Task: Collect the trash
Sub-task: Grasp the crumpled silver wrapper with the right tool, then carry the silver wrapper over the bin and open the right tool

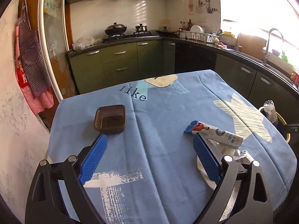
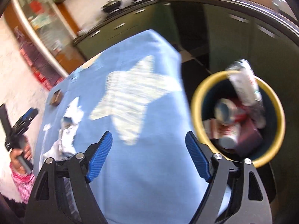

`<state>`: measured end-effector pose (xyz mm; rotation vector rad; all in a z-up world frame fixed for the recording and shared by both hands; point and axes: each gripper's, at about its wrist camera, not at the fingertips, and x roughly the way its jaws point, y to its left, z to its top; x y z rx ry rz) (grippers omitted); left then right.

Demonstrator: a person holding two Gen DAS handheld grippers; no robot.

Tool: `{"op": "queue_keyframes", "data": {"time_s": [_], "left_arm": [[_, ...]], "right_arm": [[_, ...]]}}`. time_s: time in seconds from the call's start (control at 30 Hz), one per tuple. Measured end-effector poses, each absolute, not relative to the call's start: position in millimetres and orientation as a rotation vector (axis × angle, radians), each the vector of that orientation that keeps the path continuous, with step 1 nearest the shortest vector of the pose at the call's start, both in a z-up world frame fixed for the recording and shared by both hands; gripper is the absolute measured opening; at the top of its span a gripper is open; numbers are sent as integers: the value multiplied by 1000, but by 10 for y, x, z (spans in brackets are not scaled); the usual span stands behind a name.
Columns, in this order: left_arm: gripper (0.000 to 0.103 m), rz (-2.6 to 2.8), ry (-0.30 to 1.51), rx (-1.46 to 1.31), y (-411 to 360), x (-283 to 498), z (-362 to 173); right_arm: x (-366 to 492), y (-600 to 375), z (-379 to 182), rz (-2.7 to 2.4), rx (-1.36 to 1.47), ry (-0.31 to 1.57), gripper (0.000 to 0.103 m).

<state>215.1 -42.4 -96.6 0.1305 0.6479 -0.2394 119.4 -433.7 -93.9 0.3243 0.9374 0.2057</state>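
My left gripper [image 1: 149,140] is open and empty above the blue tablecloth [image 1: 158,112]. A brown plastic tray [image 1: 110,119] lies just beyond its left finger. A white toothpaste tube [image 1: 214,133] lies by its right finger, with crumpled white paper [image 1: 229,153] behind that finger. My right gripper [image 2: 148,140] is open and empty over the table's right edge. A yellow-rimmed bin [image 2: 198,100] beside the table holds cans, a carton and a crushed bottle [image 2: 244,82]. The bin's rim [image 1: 280,117] shows in the left wrist view too. The right wrist view is blurred.
Green kitchen cabinets [image 1: 119,61], a stove with a wok [image 1: 115,29] and a sink tap [image 1: 269,43] stand behind the table. Aprons [image 1: 31,65] hang on the left wall. The left gripper [image 2: 26,119] and crumpled paper [image 2: 71,119] show in the right wrist view.
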Motion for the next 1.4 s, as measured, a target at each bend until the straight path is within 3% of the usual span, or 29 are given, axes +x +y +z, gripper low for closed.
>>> {"op": "queue_keyframes", "data": {"time_s": [0.3, 0.73, 0.8, 0.83, 0.97, 1.4], "left_arm": [[92, -185, 667, 72, -223, 2230, -1150], [92, -152, 693, 65, -219, 2260, -1227], [92, -152, 695, 75, -240, 2253, -1238], [92, -151, 695, 80, -252, 2252, -1243], [92, -155, 695, 90, -276, 2241, -1249], [93, -165, 700, 108, -310, 2247, -1277]], "right_arm": [[1393, -3170, -1016, 455, 199, 1028, 69], [1539, -2795, -1152, 472, 160, 1065, 70], [1542, -2778, -1160, 482, 165, 1067, 58], [1542, -2776, -1164, 486, 168, 1071, 46], [1510, -2782, -1125, 494, 182, 1049, 34], [1348, -3009, -771, 519, 261, 941, 34]]}}
